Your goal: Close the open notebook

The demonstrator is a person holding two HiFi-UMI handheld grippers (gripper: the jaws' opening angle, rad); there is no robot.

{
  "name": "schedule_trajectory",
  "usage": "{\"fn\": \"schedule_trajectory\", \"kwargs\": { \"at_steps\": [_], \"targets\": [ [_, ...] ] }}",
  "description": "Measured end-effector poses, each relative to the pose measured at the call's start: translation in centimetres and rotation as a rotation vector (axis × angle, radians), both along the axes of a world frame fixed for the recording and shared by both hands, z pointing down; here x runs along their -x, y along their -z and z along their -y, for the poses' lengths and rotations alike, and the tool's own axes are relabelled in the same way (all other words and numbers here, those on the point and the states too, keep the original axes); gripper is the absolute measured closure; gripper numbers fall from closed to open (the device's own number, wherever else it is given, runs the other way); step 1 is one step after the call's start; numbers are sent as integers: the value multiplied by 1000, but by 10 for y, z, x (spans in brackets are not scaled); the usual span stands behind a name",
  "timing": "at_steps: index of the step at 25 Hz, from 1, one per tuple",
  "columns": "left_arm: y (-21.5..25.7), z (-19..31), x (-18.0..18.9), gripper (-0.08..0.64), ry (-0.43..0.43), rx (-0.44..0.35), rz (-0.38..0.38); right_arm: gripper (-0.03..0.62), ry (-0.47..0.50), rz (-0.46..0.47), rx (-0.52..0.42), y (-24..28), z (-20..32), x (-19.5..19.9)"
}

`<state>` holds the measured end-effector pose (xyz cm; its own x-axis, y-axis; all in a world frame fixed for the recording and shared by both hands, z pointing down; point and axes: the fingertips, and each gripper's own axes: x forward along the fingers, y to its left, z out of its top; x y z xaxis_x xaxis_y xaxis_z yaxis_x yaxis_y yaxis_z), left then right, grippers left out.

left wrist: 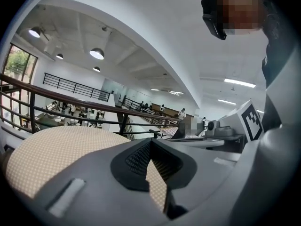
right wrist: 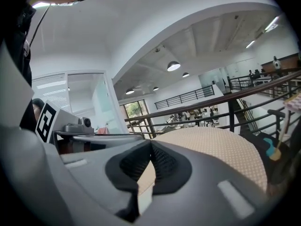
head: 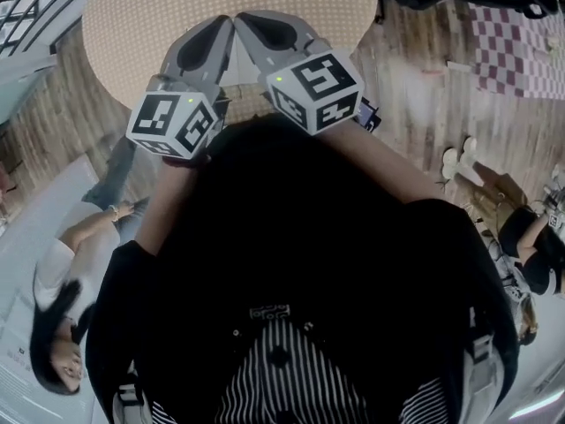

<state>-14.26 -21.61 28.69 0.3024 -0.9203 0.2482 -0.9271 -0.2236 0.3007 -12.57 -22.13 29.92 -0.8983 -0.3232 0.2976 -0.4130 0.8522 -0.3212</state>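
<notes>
Hovering over the tabletop (head: 159, 16), left hand-held gripper (head: 222, 26) and right hand-held gripper (head: 249, 23) were closed, empty; with no notebook visible, a blind reach could miss it.

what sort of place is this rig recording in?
Probably an upper gallery in a large public hall, maybe a café: a dark railing with people beyond it, dome lamps overhead, a round table close by.
</notes>
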Motion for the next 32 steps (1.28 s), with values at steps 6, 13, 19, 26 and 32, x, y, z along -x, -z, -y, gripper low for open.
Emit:
{"fn": "schedule_trajectory", "kwargs": {
  "at_steps": [6,13,19,26,32],
  "targets": [
    [-34,28,-18,557,-33,51,3,592,-41,-41,49,-35,24,-19],
    [-55,42,-23,557,-84,94,-12,592,-80,-80,86,-55,36,-23],
    [-85,53,-20,557,-116,154,-72,592,-112,-115,141,-81,45,-21],
    [-120,57,-12,557,-131,222,-144,592,-150,-160,174,-105,44,-18],
    [-153,66,-9,557,-137,294,-204,592,-170,-200,208,-134,49,-24]
  ]
}}
